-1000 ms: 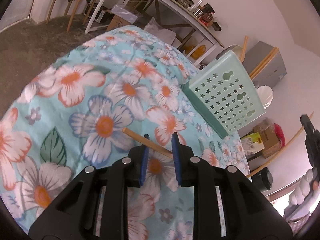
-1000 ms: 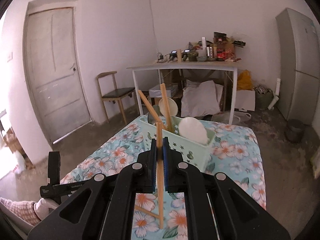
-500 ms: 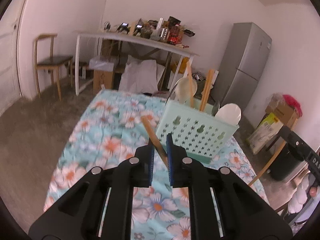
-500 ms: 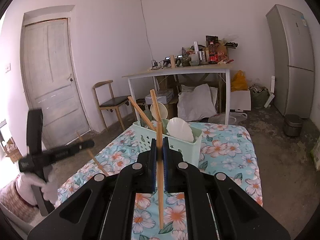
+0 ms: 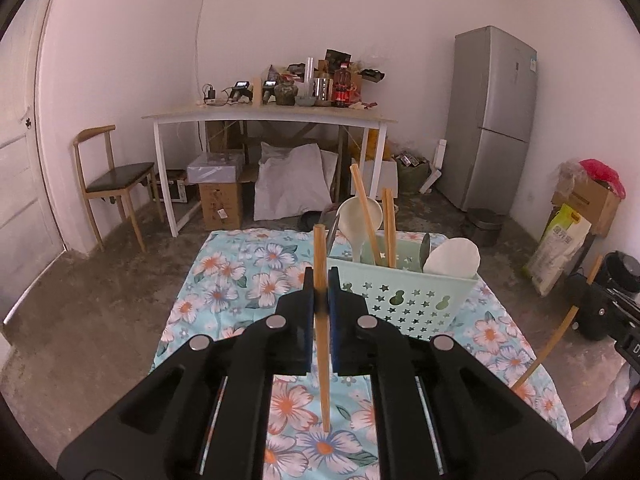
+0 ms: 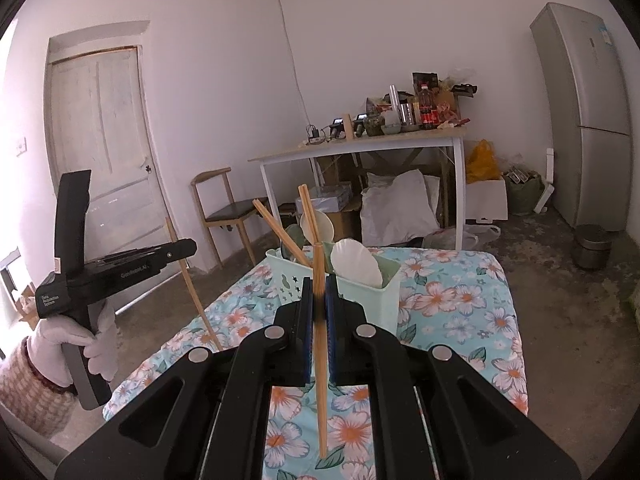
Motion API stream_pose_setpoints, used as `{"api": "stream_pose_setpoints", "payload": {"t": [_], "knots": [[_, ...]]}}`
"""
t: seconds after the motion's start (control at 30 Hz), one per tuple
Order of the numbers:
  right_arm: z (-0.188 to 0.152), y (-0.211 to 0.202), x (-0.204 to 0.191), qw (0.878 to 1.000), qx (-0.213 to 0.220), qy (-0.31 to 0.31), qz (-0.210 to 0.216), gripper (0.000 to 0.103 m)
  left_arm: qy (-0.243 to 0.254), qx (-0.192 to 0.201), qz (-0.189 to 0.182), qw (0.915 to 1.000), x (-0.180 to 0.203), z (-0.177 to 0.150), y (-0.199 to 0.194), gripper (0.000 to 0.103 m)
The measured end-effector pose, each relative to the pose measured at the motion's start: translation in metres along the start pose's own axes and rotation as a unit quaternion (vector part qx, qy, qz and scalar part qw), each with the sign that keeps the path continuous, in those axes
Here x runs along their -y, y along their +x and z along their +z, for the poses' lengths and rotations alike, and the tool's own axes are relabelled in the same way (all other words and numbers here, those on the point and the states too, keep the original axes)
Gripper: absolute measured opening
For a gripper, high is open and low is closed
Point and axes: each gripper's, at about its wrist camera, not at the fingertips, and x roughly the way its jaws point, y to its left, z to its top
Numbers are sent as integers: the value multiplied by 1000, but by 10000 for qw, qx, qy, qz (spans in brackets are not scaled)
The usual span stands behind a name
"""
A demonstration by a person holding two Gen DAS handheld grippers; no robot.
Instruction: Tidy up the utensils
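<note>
A chopstick [image 5: 321, 312] is clamped upright in the left gripper [image 5: 321, 300], whose jaws have just been closing; another chopstick [image 6: 319, 320] is gripped by the right gripper [image 6: 319, 304]. The basket [image 5: 404, 300], at one o'clock, probably must be reached next for dropping in.

White lettering runs along the black body of the left gripper [image 6: 316, 304] as seen from the right wrist camera, at about nine o'clock, but it is too small to read with confidence. The yellow-green sack [image 5: 560, 248] at three o'clock carries print, also illegible.
</note>
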Motion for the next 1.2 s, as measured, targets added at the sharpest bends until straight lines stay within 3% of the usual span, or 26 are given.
{"api": "stream_pose_setpoints", "payload": {"t": [0.4, 0.6, 0.8, 1.0, 1.2], "knots": [[0, -8, 0, 9998, 90, 8, 150, 6, 217, 178, 233, 9993, 13, 8, -15, 5], [3, -15, -1, 9995, 213, 2, 213, 6, 233, 270, 162, 9992, 19, 13, -25, 5], [6, -24, 0, 9989, 378, 73, 283, 6, -101, 516, -577, 9969, 13, 39, -49, 5], [6, -26, 1, 9986, 388, 128, 322, 6, -329, 1102, -1208, 9860, 11, 82, -74, 5], [8, -22, 4, 9982, 426, 192, 379, 6, -377, 1851, -1384, 9722, 17, 116, -76, 5]]}}
